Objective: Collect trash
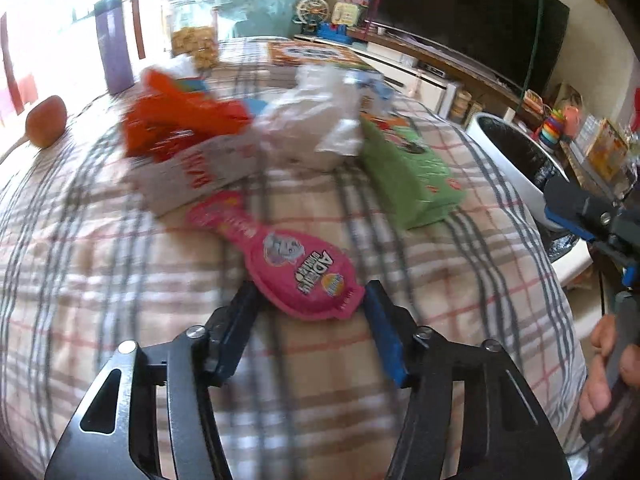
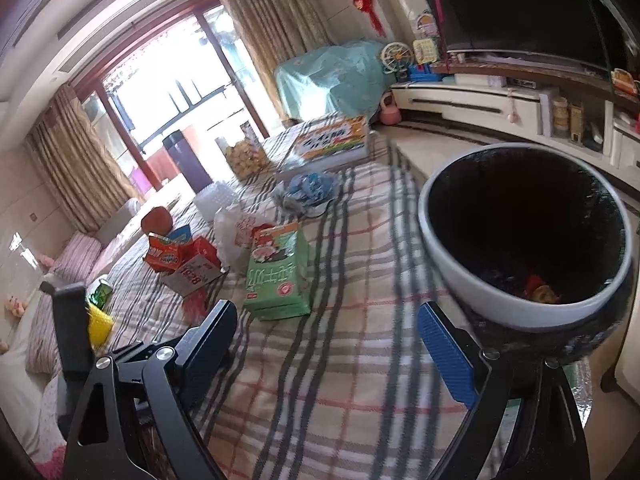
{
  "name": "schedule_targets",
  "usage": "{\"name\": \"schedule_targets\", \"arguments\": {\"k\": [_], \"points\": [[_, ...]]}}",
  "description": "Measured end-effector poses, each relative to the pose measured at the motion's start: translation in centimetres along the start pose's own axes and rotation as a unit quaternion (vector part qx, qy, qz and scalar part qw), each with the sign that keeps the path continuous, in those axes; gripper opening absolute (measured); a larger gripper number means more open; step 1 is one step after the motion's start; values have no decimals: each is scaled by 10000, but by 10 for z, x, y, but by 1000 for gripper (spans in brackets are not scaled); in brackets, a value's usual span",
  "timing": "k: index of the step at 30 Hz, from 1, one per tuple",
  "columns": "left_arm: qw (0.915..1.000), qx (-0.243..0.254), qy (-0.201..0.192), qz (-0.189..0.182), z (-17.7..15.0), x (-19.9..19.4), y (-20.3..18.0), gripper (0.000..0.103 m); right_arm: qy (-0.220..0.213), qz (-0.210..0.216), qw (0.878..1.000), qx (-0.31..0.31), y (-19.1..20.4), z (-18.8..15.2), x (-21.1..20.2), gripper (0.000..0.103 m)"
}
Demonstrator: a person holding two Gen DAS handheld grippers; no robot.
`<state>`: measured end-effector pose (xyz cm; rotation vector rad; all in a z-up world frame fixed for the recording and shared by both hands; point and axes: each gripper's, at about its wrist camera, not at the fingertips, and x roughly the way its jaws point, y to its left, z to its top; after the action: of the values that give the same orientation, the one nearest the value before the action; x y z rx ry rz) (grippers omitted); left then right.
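A pink candy wrapper [image 1: 296, 264] lies flat on the plaid cloth [image 1: 120, 280] in the left wrist view. Its near end sits between the fingers of my left gripper [image 1: 310, 292]; the pads stand close at either side and the wrapper is not buckled. Behind it lie a green packet [image 1: 408, 172], a crumpled white bag [image 1: 312, 120], an orange packet [image 1: 176, 120] and a white carton [image 1: 192, 176]. My right gripper [image 2: 326, 310] is open and empty over the cloth, beside the white bin [image 2: 520, 312] with its black liner. The green packet [image 2: 276, 276] lies ahead of it.
A purple flask [image 1: 114, 44], a snack jar [image 1: 192, 36] and a colourful box [image 1: 316, 54] stand at the table's far end. The bin [image 1: 508, 152] is off the table's right edge. A hand [image 1: 604, 360] holds the right gripper there. A TV unit [image 2: 480, 100] runs behind.
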<state>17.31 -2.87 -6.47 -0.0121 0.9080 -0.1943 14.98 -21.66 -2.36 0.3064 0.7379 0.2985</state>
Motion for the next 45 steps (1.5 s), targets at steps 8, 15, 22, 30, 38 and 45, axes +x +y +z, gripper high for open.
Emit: {"name": "schedule_targets", "arguments": {"k": [8, 15, 22, 30, 38, 45], "points": [[9987, -427, 33, -263, -1, -14, 47, 60, 340, 217, 9988, -270, 22, 4, 43, 92], [9992, -389, -14, 135, 11, 3, 34, 78, 682, 118, 9961, -555, 32, 14, 81, 89], [9991, -153, -89, 395, 12, 11, 28, 49, 918, -51, 9928, -771, 36, 12, 97, 52], [9991, -302, -259, 174, 1, -12, 34, 49, 774, 111, 9953, -573, 24, 2, 68, 52], [9986, -230, -397, -249, -4, -32, 11, 49, 570, 110, 9977, -340, 10, -7, 33, 52], [9968, 153, -515, -591, 1, -41, -30, 49, 324, 62, 9992, -245, 1, -6, 3, 52]]}}
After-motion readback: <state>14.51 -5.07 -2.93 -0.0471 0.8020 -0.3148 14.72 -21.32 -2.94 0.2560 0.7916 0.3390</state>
